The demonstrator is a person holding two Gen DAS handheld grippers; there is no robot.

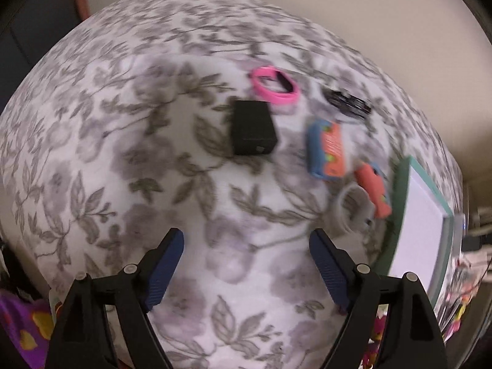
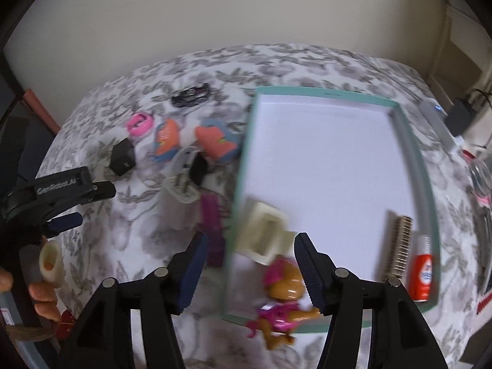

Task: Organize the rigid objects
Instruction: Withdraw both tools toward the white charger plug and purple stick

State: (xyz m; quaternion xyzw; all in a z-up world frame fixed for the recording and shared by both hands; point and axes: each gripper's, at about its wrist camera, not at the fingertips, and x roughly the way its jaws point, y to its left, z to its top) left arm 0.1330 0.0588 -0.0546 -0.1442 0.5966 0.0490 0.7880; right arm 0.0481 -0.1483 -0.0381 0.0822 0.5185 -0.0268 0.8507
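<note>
My left tongs (image 1: 246, 270) stand spread wide over bare floral cloth at the bottom of the left wrist view, with nothing between the blue pads (image 1: 163, 273). My right tongs (image 2: 250, 272) are parted too, low in the right wrist view; nothing is pinched, and the cream plastic piece (image 2: 266, 230) and the brown doll with pink hair (image 2: 281, 292) lie beyond the gap, untouched as far as the blur lets me tell.

The table (image 1: 129, 141) wears a grey leaf-print cover. In the left wrist view a black box (image 1: 252, 131) sits just above centre, a pink ring (image 1: 274, 87) just above it to the right, and a dark, smeared item (image 1: 346, 103) further right. Right of centre lie a blue and orange toy (image 1: 326, 150) and a second orange piece (image 1: 373, 192), with a pale ring-shaped thing (image 1: 350, 210) beside the latter.

The teal-rimmed tray (image 2: 430, 184) with a white floor fills the middle right of the right wrist view. Inside it, toward the lower right, a comb (image 2: 401, 246) lies beside a red and white tube (image 2: 422, 272). The cream piece rests at the tray's lower left corner and the doll straddles its near rim. Just left of the tray a magenta comb (image 2: 212, 227) lies on the cloth.

At the left edge of that view my left hand (image 2: 37, 295) grips the other tool's handle.
</note>
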